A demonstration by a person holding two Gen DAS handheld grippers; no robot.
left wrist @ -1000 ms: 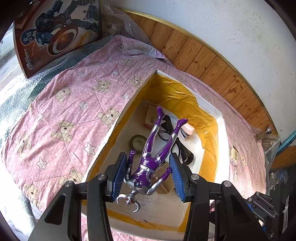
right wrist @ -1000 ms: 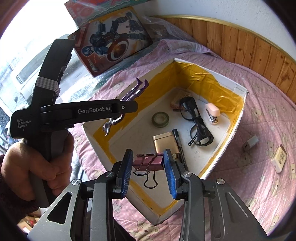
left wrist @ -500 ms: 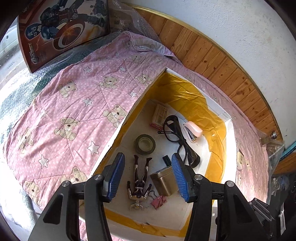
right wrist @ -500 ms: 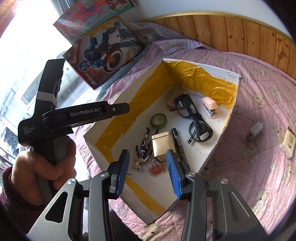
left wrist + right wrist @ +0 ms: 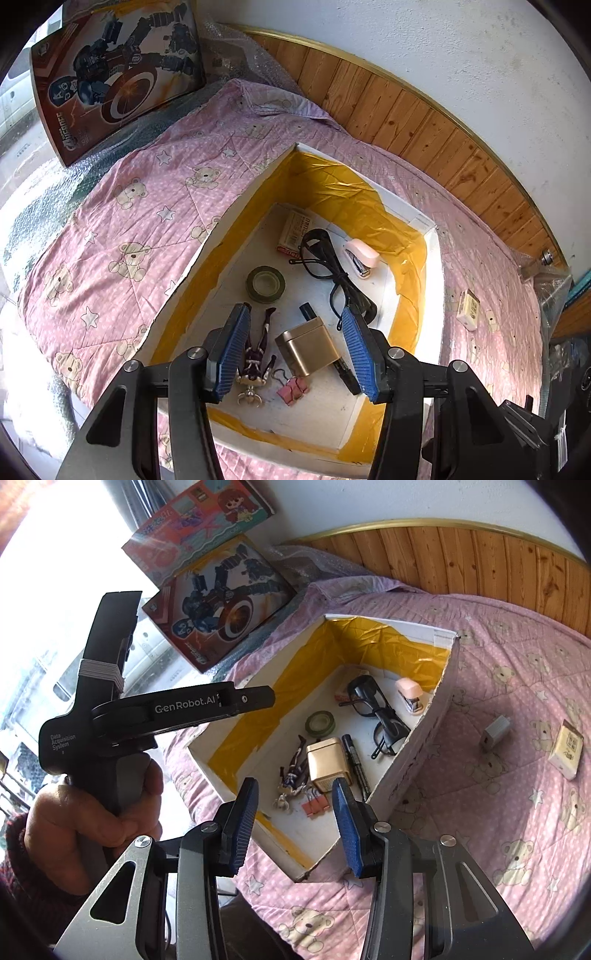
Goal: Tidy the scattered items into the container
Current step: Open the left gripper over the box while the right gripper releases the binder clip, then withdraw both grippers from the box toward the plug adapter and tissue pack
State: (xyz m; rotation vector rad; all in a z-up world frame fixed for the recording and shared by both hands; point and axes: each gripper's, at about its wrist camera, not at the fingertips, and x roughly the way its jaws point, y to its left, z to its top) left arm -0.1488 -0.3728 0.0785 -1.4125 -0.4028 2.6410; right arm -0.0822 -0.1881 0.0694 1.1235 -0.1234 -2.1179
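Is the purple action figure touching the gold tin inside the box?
Cannot tell. In the left wrist view the action figure lies beside the gold tin with a thin gap; the right wrist view shows them overlapping.

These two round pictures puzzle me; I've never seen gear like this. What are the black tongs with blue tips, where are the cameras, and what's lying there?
They are hand-held grippers, one per hand, each carrying a wide-angle camera that looks along its two blue-padded fingers. One picture comes from the left gripper, the other from the right gripper, which also shows the hand holding the left tool. Both are open and hold nothing. Below is a yellow-lined box on a pink bear quilt. Inside lie a purple figure, binder clips, a gold tin, glasses, tape, a marker and a stapler. Two small items lie outside on the quilt.
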